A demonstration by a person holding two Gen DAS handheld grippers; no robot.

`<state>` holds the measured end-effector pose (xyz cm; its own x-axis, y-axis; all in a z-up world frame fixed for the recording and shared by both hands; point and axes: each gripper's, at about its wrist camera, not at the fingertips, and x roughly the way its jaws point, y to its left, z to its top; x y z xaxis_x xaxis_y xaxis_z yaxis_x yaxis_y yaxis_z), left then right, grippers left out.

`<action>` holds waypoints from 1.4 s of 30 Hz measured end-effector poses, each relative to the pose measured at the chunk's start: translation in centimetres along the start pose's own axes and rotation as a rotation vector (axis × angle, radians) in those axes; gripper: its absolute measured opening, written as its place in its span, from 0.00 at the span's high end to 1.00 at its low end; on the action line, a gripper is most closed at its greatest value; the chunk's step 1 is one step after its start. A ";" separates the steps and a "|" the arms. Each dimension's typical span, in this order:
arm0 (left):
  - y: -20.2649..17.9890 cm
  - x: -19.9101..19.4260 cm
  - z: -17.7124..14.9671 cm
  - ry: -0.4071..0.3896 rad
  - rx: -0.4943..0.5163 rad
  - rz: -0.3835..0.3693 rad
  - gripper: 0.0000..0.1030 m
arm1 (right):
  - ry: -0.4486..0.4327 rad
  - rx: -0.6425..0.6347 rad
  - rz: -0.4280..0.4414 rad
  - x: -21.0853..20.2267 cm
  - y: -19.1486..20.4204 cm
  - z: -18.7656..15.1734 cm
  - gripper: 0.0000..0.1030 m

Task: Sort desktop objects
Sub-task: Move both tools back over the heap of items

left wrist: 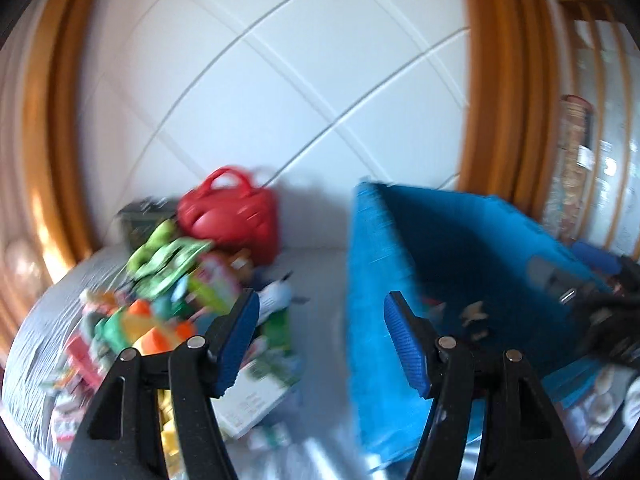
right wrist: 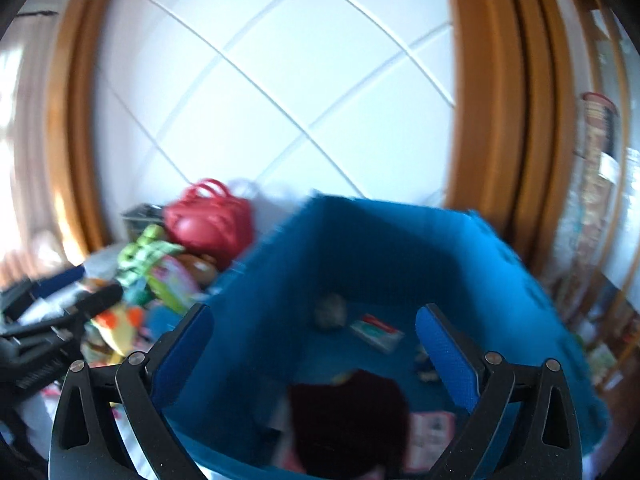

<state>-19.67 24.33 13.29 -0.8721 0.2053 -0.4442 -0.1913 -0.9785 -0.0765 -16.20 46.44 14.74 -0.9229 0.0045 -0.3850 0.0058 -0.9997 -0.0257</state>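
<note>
A blue fabric basket (left wrist: 376, 280) stands at the right of the left wrist view. A blurred pile of colourful packets and toys (left wrist: 168, 292) lies to its left on the pale tabletop (left wrist: 320, 272). My left gripper (left wrist: 322, 298) is open and empty, between the pile and the basket's near wall. My right gripper (right wrist: 316, 312) is wide open above the basket (right wrist: 360, 248), with nothing in its jaws. Inside the basket lie a dark maroon item (right wrist: 348, 420), a small packet (right wrist: 378, 332), a greyish lump (right wrist: 330, 310) and a pink card (right wrist: 432, 432).
A red handbag (left wrist: 232, 212) and a dark green box (left wrist: 140, 220) stand behind the pile against a white panelled wall (left wrist: 280, 100) framed in orange wood. Shelves with goods (right wrist: 600, 300) lie to the right. The left gripper's body (right wrist: 48, 332) shows at the left edge.
</note>
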 end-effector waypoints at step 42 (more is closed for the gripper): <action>28.9 10.3 -23.5 0.789 -0.267 0.291 0.38 | 0.707 -0.068 0.236 19.5 20.0 -21.2 0.00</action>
<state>-23.59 -2.24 -14.45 -0.2857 -0.0289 -0.9579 0.1878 -0.9819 -0.0264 -25.94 27.08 -12.82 -0.4268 -0.1714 -0.8880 0.2185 -0.9723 0.0827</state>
